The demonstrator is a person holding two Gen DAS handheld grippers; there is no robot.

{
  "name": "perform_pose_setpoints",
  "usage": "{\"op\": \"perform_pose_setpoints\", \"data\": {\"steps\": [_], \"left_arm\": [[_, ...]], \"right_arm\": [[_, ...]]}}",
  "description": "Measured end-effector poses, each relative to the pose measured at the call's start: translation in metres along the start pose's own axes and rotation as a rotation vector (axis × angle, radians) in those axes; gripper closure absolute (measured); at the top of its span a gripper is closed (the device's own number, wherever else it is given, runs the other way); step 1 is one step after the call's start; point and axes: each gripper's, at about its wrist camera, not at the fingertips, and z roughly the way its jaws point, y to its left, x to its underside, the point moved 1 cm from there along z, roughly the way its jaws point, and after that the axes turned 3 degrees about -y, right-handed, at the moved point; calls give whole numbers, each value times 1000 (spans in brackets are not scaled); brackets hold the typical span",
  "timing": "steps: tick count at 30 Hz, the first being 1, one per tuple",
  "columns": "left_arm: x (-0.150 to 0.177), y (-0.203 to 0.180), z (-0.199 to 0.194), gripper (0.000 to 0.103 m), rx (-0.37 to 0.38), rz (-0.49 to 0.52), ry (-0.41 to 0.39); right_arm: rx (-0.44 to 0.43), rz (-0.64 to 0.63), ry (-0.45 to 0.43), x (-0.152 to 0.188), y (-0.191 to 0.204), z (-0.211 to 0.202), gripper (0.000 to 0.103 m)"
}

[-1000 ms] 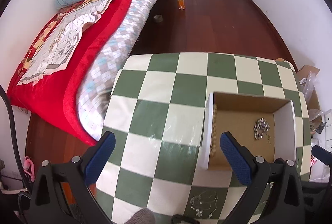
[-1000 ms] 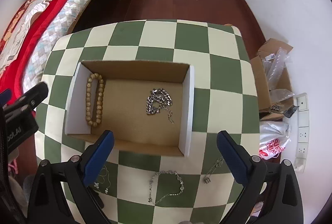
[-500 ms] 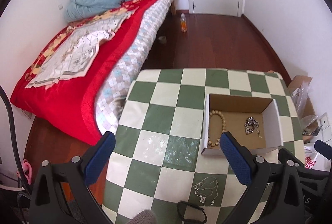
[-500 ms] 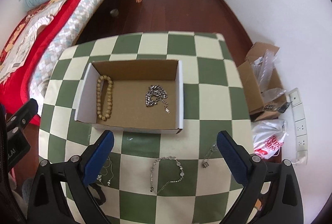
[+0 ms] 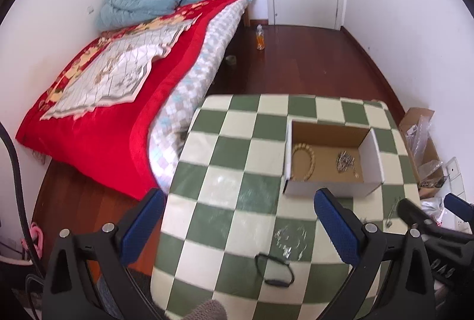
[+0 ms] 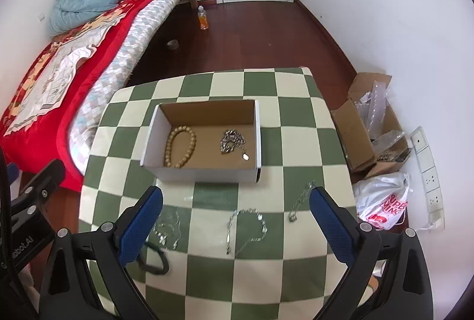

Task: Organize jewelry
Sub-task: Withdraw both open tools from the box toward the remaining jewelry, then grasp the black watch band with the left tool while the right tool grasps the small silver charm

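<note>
An open cardboard box [image 6: 204, 170] [image 5: 330, 190] stands on the green-and-cream checkered table [image 6: 299, 142] [image 5: 231, 195]. Inside lie a wooden bead bracelet [image 6: 180, 146] [image 5: 302, 160] and a silver chain [image 6: 232, 141] [image 5: 345, 161]. On the table in front of the box lie a silver bracelet [image 6: 247, 226], a thin chain with a pendant [image 6: 300, 201], a fine necklace [image 6: 167, 226] [image 5: 288, 237] and a black band [image 6: 155, 259] [image 5: 274, 268]. My right gripper [image 6: 235, 226] hangs open above the silver bracelet, holding nothing. My left gripper [image 5: 240, 226] is open and empty over the table's left part.
A bed with a red blanket [image 5: 118, 112] presses against the table's left side. On the floor to the right sit a cardboard carton with plastic wrap [image 6: 370, 127], a white bag [image 6: 382, 201] and a power strip [image 6: 426, 169]. A bottle [image 6: 203, 19] stands by the door.
Both grippers have pulled back and risen, so the table and box look smaller and farther. Loose jewelry in front of the box has come into view. Both stay open.
</note>
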Motion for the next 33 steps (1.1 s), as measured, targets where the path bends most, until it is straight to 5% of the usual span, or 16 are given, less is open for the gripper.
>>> {"op": "perform_pose_setpoints", "data": {"steps": [11, 16, 23, 29, 33], "left_arm": [[88, 26, 82, 1, 4, -102, 333], [109, 14, 116, 7, 48, -139, 428], [117, -6, 143, 32, 65, -99, 478], [118, -16, 147, 100, 70, -53, 464], [115, -14, 147, 102, 39, -34, 435]], "right_arm": [[-13, 91, 172, 58, -40, 39, 3], [-36, 145, 271, 82, -58, 74, 23], [-46, 208, 331, 94, -77, 116, 26], [-39, 282, 315, 85, -97, 133, 26], [-9, 348, 298, 77, -126, 132, 26]]}}
